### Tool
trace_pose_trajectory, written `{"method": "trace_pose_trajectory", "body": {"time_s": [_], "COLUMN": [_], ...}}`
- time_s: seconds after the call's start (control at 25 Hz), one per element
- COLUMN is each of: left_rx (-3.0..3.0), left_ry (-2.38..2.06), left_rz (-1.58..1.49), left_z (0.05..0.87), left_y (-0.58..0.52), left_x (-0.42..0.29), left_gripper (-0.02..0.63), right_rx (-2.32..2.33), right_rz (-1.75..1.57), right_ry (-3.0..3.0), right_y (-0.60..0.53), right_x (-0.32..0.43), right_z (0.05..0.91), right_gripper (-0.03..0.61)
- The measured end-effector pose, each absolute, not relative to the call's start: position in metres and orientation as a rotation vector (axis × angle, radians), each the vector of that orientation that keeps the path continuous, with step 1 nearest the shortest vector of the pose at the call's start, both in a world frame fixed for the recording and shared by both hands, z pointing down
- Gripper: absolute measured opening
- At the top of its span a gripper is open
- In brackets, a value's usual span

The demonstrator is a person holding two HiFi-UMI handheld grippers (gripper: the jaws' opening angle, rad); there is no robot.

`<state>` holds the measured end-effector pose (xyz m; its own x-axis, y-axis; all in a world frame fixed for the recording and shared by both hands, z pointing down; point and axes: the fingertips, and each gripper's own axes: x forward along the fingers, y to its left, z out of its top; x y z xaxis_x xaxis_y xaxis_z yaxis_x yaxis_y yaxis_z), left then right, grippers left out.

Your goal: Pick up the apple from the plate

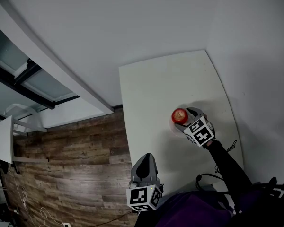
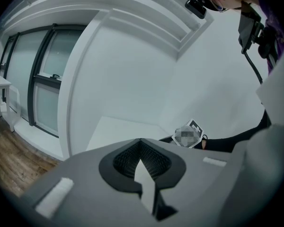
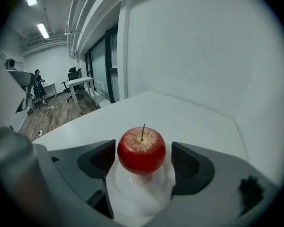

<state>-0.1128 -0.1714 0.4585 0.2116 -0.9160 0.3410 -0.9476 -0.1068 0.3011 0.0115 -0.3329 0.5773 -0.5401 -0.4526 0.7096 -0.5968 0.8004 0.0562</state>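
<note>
While the white desk (image 1: 151,93) is stretching away toward the corner of two pale walls, with wooden floor (image 1: 75,174) lying along its left side, the person's dark sleeve (image 1: 227,167) is reaching over its right half. The left claw (image 2: 142,162) is hovering at the desk's near edge, its jaws clenched tip to tip with nothing between them. The right claw (image 3: 143,152) is tilting downward further out over the desk, released, its jaws standing wide on either side of the fruit, the pads showing gaps and not pressing it. Between those jaws a small white plate (image 3: 142,197) is sitting on the desk, and the red apple (image 1: 180,115) is resting on it, upright, its stem pointing up.
</note>
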Motion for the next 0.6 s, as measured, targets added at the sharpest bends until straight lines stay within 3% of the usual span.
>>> {"method": "trace_pose_trajectory", "body": {"time_s": [0.6], "left_rx": [2.032], "left_ry": [-1.731], "left_rz": [0.096], "left_z": [0.4596], "left_y": [-0.1757], "left_x": [-0.1187], "left_gripper": [0.006], "right_rx": [0.748], "right_rz": [0.254], "right_ry": [-2.274], "right_y": [-0.3369], "right_x": [0.0069], "right_z": [0.5788], "right_gripper": [0.354]}}
